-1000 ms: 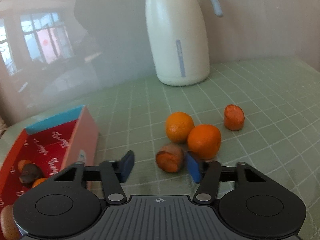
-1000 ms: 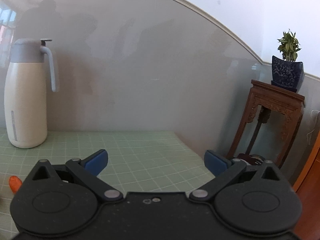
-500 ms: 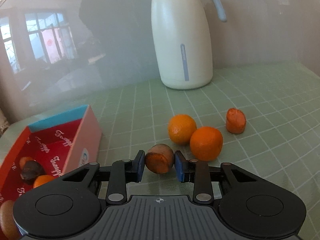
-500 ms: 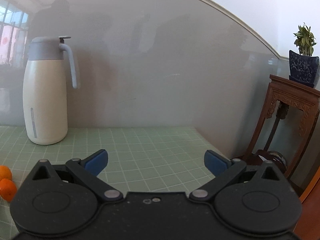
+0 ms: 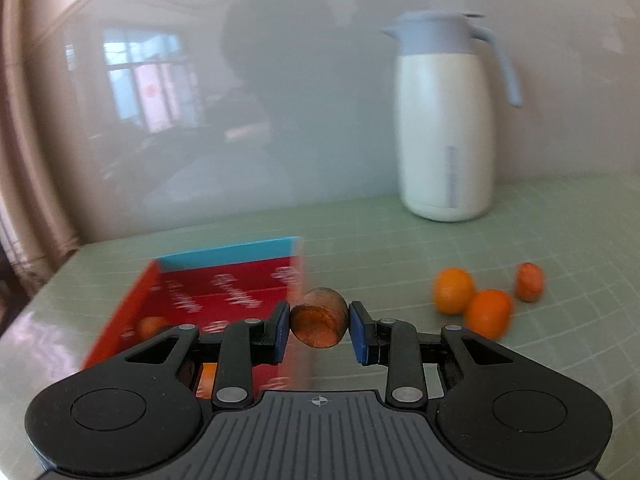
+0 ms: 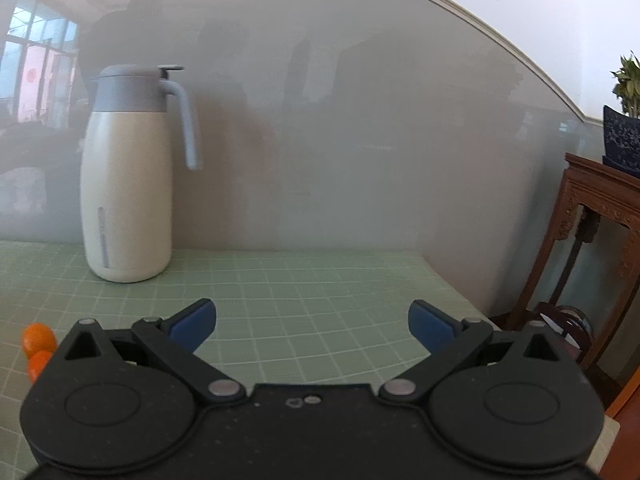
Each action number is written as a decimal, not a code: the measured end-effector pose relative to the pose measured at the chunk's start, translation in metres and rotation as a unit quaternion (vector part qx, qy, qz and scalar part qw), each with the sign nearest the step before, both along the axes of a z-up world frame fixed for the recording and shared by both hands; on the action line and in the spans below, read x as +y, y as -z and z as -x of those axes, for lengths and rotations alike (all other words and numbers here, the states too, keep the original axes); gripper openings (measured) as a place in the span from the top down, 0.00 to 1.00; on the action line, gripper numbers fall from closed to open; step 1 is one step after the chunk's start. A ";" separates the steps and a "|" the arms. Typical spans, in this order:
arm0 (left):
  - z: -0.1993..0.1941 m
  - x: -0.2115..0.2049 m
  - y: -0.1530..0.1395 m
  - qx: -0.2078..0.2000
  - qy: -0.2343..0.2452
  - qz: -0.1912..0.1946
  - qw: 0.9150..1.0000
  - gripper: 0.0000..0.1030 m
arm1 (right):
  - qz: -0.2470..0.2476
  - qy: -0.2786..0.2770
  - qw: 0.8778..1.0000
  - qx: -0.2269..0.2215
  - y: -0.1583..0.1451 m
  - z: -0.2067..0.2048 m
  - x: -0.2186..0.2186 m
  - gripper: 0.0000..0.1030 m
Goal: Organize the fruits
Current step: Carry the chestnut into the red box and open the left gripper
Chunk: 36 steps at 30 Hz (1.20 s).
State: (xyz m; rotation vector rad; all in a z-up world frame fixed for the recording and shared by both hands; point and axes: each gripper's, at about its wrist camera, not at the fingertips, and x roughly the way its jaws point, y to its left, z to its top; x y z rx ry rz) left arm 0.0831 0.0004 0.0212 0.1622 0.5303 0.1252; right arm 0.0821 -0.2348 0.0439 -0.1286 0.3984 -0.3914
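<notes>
The left gripper (image 5: 319, 326) is squeezed on a small brown-orange fruit (image 5: 319, 321). Its two blue pads press on the fruit's sides, and the fruit is up off the green table (image 5: 400, 240). It hangs right by the near corner of the red box (image 5: 224, 300).

The box sits just to the left. A few fruits are already in it (image 5: 150, 326), partly hidden behind the gripper. This part of the picture is blurry, so it is hard to tell just how many.

To the right, three more fruits wait on the table: two oranges (image 5: 454, 290) that touch each other, and one small reddish fruit (image 5: 529, 282) just beside them. A white jug (image 5: 446, 136) stands farther back by the wall.

The right gripper (image 6: 312, 326) is spread wide with nothing in it. It points at a bare bit of table, with the oranges far off to its left.

The step looks like carrying this fruit to the box. Next, the left gripper likely needs to go left, over the box wall, then come down a little and let go, so the fruit does not bounce out.
</notes>
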 end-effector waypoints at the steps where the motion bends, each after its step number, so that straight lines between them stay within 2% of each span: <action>1: 0.001 0.008 -0.001 -0.001 -0.012 -0.001 1.000 0.69 | 0.002 -0.004 1.000 0.000 0.000 0.000 0.003 0.00; 6: 0.004 0.050 0.003 0.004 -0.078 -0.005 0.997 0.69 | 0.012 -0.020 1.000 0.004 0.002 0.000 0.017 0.00; 13: -0.002 0.091 0.017 0.014 -0.129 -0.002 0.992 0.69 | 0.021 -0.038 0.999 0.008 0.003 -0.001 0.034 0.00; 24: -0.010 0.112 0.034 0.036 -0.150 0.021 0.988 0.69 | 0.031 -0.053 0.998 0.009 0.005 -0.001 0.051 0.00; 36: -0.016 0.111 0.043 0.052 -0.153 0.035 0.986 0.69 | 0.032 -0.052 0.998 0.012 0.006 -0.003 0.048 0.00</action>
